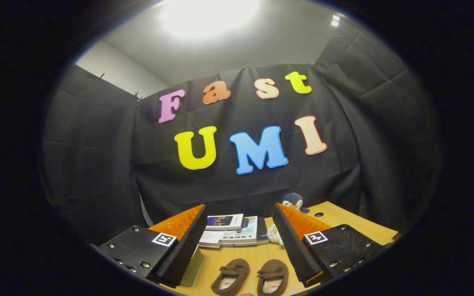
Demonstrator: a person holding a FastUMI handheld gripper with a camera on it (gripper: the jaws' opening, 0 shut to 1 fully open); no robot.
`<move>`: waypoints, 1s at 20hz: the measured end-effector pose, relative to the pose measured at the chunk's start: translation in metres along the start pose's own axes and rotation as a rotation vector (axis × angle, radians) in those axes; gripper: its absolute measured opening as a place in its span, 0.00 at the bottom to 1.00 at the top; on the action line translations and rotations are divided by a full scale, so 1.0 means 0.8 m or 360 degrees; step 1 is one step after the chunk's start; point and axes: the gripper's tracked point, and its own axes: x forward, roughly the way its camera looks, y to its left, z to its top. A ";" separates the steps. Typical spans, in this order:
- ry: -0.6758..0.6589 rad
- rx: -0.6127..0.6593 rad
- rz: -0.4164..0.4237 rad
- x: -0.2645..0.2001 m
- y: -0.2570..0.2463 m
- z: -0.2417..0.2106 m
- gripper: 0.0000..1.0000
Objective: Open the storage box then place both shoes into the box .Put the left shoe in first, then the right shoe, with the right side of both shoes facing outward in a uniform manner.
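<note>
Two small brown slip-on shoes lie side by side on the wooden table (346,220), toes pointing away from me. The left shoe (231,276) and the right shoe (273,278) sit low down, between and below my two fingers. My gripper (239,218) is held well above the table, open, with a wide gap and nothing between its fingers. Behind the left finger (185,246) a pale greenish box edge (192,267) shows; the finger hides most of it.
A stack of books (233,230) lies just beyond the shoes, ahead of the fingers. A small white plush toy (275,234) sits by the right finger, and a blue penguin plush (295,202) stands farther back near the black cloth wall.
</note>
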 end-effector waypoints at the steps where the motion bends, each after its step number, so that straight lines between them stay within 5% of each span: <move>1: 0.0028 0.0058 0.0021 0.002 0.005 -0.009 0.97; 12: 0.0443 0.0823 0.0189 0.020 0.052 -0.118 0.97; 20: 0.0673 0.1186 0.0296 0.020 0.087 -0.191 0.97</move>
